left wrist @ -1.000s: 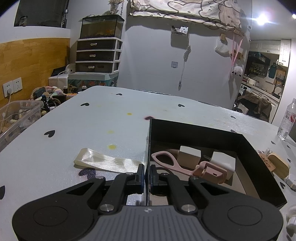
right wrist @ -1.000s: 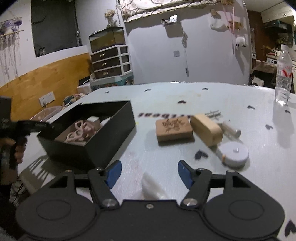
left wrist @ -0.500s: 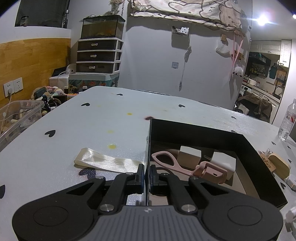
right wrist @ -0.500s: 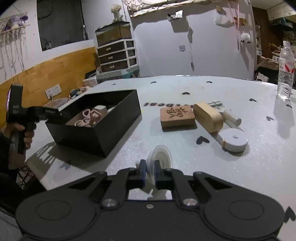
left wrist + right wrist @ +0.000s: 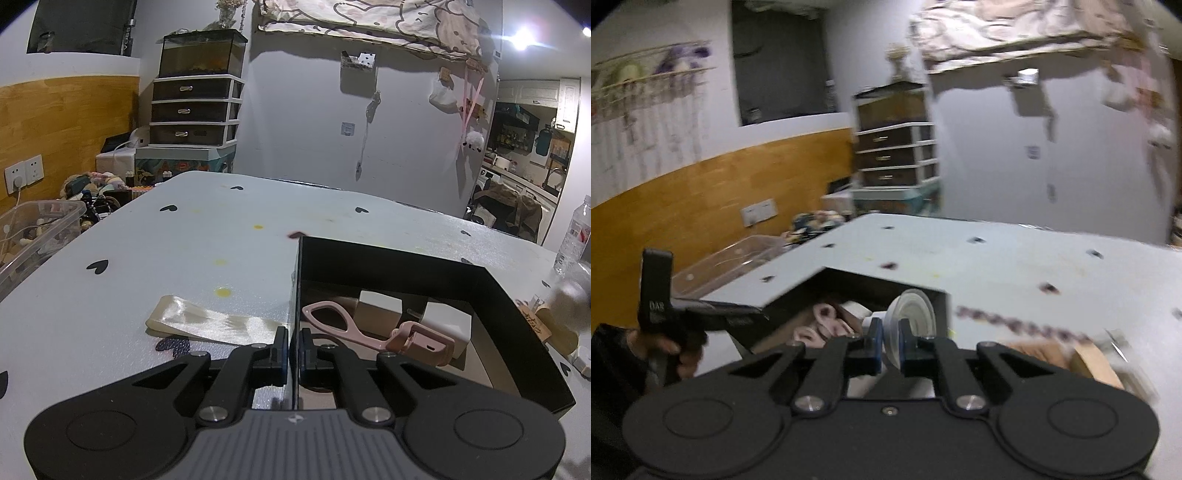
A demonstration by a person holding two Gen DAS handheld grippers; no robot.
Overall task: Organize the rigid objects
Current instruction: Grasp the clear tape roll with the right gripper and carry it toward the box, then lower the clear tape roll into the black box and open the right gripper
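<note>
A black box point(image 5: 406, 258) sits on the pale table and holds a pink scissors-like tool point(image 5: 369, 338) and two white blocks point(image 5: 380, 306). My left gripper point(image 5: 294, 349) is shut on the box's near left wall. In the right wrist view, my right gripper point(image 5: 890, 343) is shut on a clear round disc point(image 5: 916, 314), held above the table just in front of the black box point(image 5: 871, 282). That view is blurred by motion. A hand point(image 5: 665, 347) holds the left gripper's handle at the box's left corner.
A cream ribbon point(image 5: 207, 319) lies on the table left of the box. A clear bin point(image 5: 33, 236) stands off the table's left edge. A water bottle point(image 5: 574, 236) is at far right. Wooden blocks point(image 5: 1089, 362) lie right of the box.
My right gripper closed on the clear disc, lifted it off the table and swung left toward the black box. The left gripper stayed put on the box wall.
</note>
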